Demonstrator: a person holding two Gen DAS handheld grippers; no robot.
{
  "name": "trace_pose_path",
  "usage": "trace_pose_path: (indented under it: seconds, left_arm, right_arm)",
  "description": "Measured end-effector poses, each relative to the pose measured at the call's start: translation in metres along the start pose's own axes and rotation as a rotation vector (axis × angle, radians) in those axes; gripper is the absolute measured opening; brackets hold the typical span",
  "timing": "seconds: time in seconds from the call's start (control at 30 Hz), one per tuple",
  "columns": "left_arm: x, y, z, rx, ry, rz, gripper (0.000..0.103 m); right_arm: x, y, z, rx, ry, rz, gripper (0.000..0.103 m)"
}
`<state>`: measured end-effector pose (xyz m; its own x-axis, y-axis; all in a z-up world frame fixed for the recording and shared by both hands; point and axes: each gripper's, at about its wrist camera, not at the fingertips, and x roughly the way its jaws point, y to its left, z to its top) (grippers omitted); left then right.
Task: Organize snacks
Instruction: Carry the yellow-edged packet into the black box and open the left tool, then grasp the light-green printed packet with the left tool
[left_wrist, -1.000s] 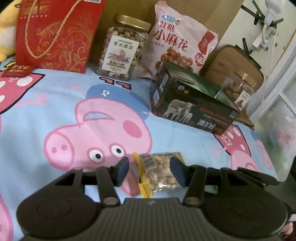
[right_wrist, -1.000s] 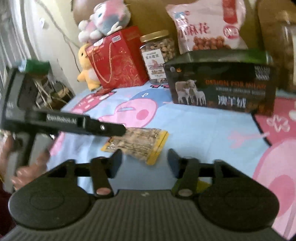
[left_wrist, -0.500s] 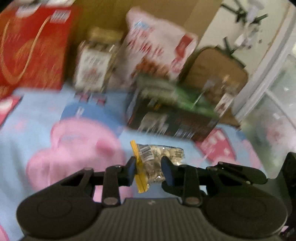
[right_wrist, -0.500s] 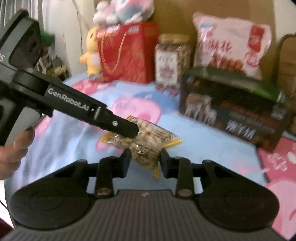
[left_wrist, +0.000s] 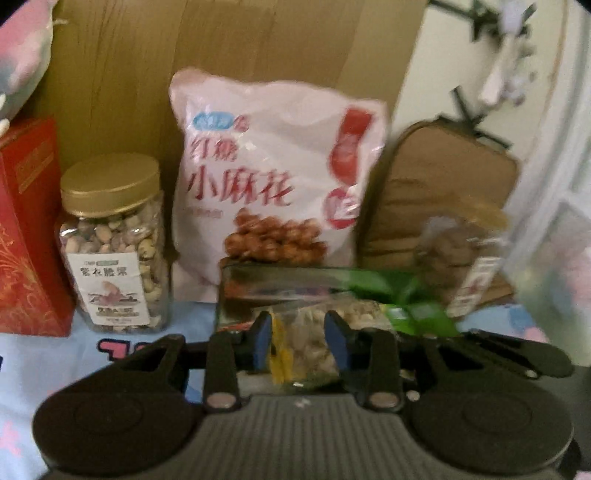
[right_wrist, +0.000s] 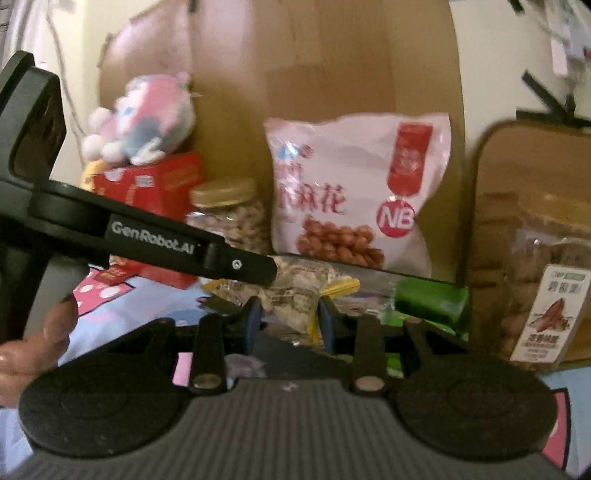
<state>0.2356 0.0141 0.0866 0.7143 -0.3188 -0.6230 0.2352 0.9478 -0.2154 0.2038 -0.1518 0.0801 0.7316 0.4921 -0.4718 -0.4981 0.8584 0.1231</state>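
Note:
A clear nut bag (left_wrist: 306, 339) with a yellow zip strip hangs above the sheet, held from two sides. My left gripper (left_wrist: 298, 325) is shut on its zip end. In the right wrist view the nut bag (right_wrist: 295, 284) sits between the blue pads of my right gripper (right_wrist: 289, 310). Those jaws are opening slightly while the pads still press on the bag. The left gripper's finger (right_wrist: 240, 263) reaches in from the left onto the bag's top. A hand (right_wrist: 33, 343) holds that tool.
Just behind the bag lies a dark box (left_wrist: 280, 284) with a green flap (right_wrist: 428, 299). Along the cardboard wall (left_wrist: 221, 44) stand a red gift box (left_wrist: 26, 229), a gold-lidded nut jar (left_wrist: 114, 251), a pink snack bag (left_wrist: 273, 177) and a second jar (right_wrist: 546, 280).
Both grippers closed on the nut bag and lifted it off the cartoon sheet. They carried it forward, towards the dark box and the back row.

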Motion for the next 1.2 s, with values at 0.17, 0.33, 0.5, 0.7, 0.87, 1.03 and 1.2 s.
trace_pose_path:
  seconds: [0.17, 0.33, 0.5, 0.7, 0.87, 1.03, 1.2]
  left_arm:
    - [0.012, 0.008, -0.005, 0.018, 0.020, 0.081, 0.036]
    - [-0.032, 0.007, -0.015, 0.015, -0.037, 0.031, 0.038]
    - [-0.075, -0.002, -0.060, 0.024, 0.000, -0.070, 0.043]
    - [-0.067, -0.009, -0.128, -0.035, 0.245, -0.252, 0.043]
    - [-0.074, -0.025, -0.160, -0.044, 0.276, -0.323, 0.053]
    - [-0.080, -0.043, -0.172, -0.030, 0.255, -0.320, 0.054]
    - [-0.083, -0.058, -0.180, 0.007, 0.213, -0.274, 0.048]
  right_arm:
    - [0.007, -0.004, -0.007, 0.041, -0.003, 0.013, 0.051]
    - [-0.032, -0.016, -0.017, 0.117, -0.061, 0.020, 0.051]
    - [-0.084, -0.025, -0.061, 0.204, 0.004, 0.095, 0.051]
    - [-0.136, -0.011, -0.129, 0.217, 0.141, 0.162, 0.051]
    - [-0.158, 0.016, -0.152, 0.118, 0.138, 0.122, 0.057]
    - [-0.152, 0.041, -0.156, -0.033, 0.130, 0.078, 0.065]
    - [-0.141, 0.059, -0.157, -0.115, 0.121, 0.044, 0.062]
